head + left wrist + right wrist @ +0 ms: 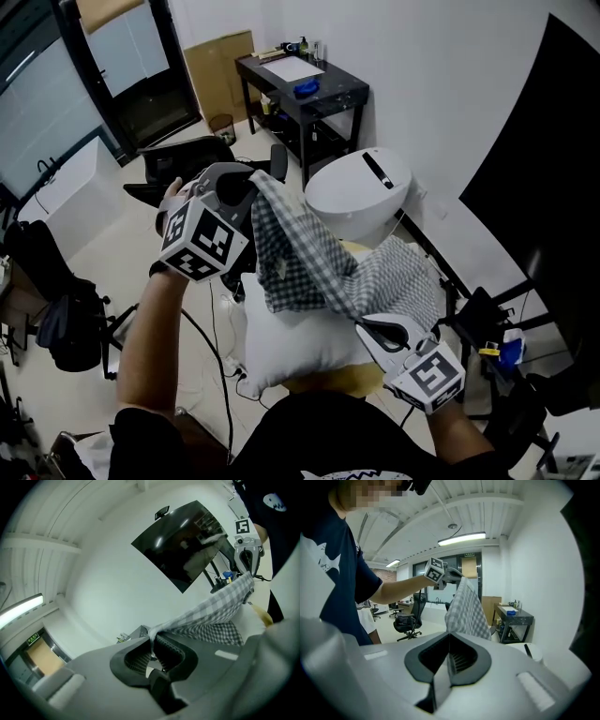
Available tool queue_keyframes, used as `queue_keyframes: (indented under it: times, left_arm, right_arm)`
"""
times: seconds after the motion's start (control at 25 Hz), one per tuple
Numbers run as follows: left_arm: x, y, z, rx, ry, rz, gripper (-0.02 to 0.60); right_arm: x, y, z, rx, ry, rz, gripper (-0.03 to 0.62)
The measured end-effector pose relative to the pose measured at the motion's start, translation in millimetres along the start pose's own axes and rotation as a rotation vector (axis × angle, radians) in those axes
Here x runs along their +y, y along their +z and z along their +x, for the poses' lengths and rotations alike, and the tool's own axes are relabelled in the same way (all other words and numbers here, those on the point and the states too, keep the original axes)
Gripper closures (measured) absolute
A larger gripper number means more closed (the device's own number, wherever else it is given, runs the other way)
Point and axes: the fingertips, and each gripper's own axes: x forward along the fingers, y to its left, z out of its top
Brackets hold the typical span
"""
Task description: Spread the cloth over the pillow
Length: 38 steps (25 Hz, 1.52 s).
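Cloth [319,258], grey-checked, stretches between both grippers over the white pillow [291,342] — left gripper [246,186] and right gripper [367,326] each clamp an edge of it. Pale floor [122,248] lies below; a black table [305,89] stands against the white wall [441,84].

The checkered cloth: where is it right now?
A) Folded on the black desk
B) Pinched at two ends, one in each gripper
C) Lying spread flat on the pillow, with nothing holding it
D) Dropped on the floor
B: the checkered cloth runs between the left gripper and the right gripper, both shut on it, over the white pillow.
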Motion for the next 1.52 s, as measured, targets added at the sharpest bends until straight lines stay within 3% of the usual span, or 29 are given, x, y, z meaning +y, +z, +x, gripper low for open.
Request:
queue_keyframes:
  times: [0.16,0.32,0.52,0.64,0.76,0.88,1.04,1.2,1.4,1.52]
  left_arm:
    - [-21,-25,-2,0.028,-0.023,-0.041,0.575]
    - [-62,-63,-11,0.054,-0.086,-0.137,0.575]
    - [-123,-87,-31,0.041,-0.167,-0.226,0.575]
    - [-154,-86,-45,0.002,-0.202,-0.255,0.575]
    - [-179,-83,-58,-0.029,-0.231,-0.252,0.575]
    - [-199,-76,-72,-0.056,-0.251,-0.230,0.575]
    - [-228,-54,-96,-0.105,-0.281,-0.151,0.575]
    - [-287,-36,-115,-0.146,-0.388,-0.066,0.575]
    - [-359,-28,-124,-0.173,-0.564,-0.150,0.575]
    - [-388,-30,-124,-0.162,-0.630,-0.193,0.575]
  right_arm:
    - [22,-26,23,0.049,0.097,0.008,0.582]
    - [54,-70,50,0.114,0.241,0.021,0.582]
    - [82,-136,79,0.275,0.367,-0.032,0.577]
    - [93,-145,83,0.308,0.419,-0.080,0.488]
    - [99,-127,77,0.273,0.455,-0.141,0.455]
    - [90,-99,67,0.220,0.444,-0.194,0.450]
    - [47,-63,63,0.152,0.342,-0.222,0.450]
    - [3,-54,71,0.147,0.285,-0.208,0.448]
    - [-22,-49,88,0.158,0.291,-0.183,0.444]
    - [-28,-51,108,0.194,0.305,-0.212,0.439]
